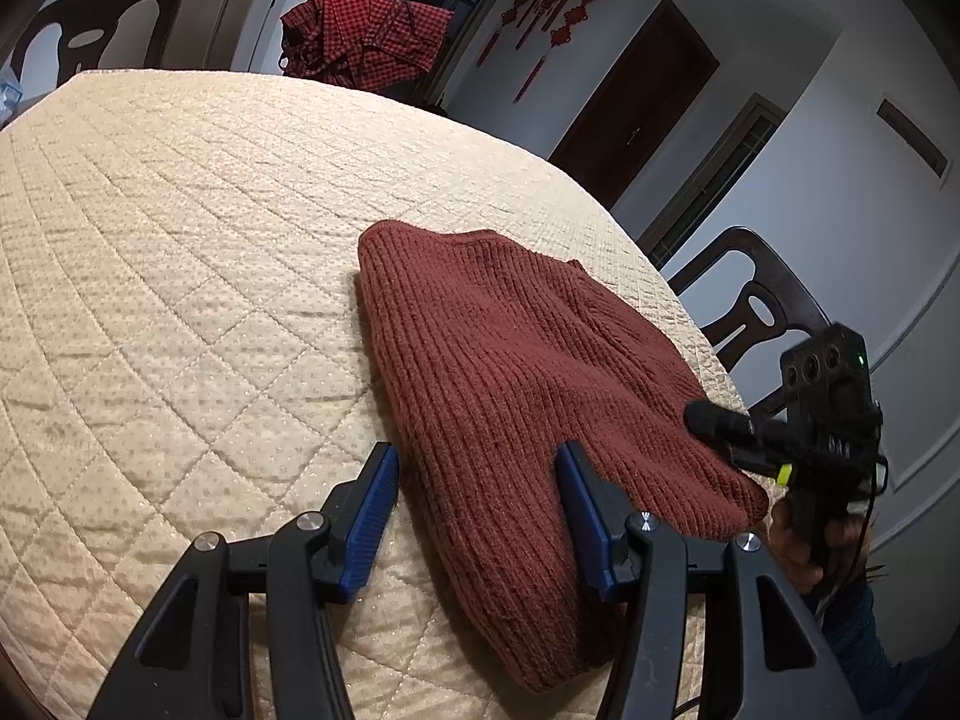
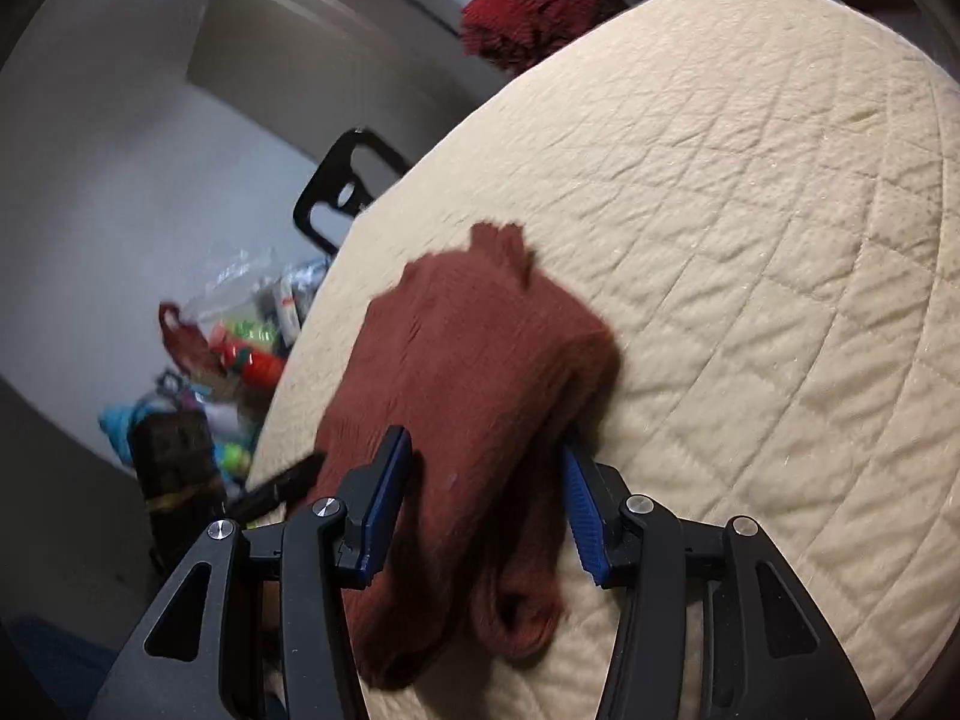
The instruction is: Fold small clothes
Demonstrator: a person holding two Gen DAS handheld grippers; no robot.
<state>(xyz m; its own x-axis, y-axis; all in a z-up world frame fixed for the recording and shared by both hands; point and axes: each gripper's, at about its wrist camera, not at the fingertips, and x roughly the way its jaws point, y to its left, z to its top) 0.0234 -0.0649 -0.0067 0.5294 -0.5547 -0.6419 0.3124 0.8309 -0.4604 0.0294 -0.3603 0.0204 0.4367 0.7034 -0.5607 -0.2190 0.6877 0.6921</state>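
A rust-red knitted garment [image 1: 510,360] lies folded on the round table's cream quilted cover [image 1: 180,240]. My left gripper [image 1: 477,453] stands open astride its near end. Its right pad rests against the knit, and a narrow gap shows beside its left pad. In the right wrist view the garment [image 2: 480,348] bunches between the blue pads of my right gripper [image 2: 485,437], which is shut on it. The knit covers the right pad's tip. A hand holds that gripper at the garment's right corner, one of its fingers [image 1: 717,420] over the cloth.
A red checked cloth [image 1: 366,39] hangs over a chair beyond the table's far edge. Dark wooden chairs stand at the right [image 1: 756,312] and far left [image 1: 90,30]. Bags and colourful clutter [image 2: 240,360] sit on the floor beside the table. The cover [image 2: 750,240] stretches bare beyond the garment.
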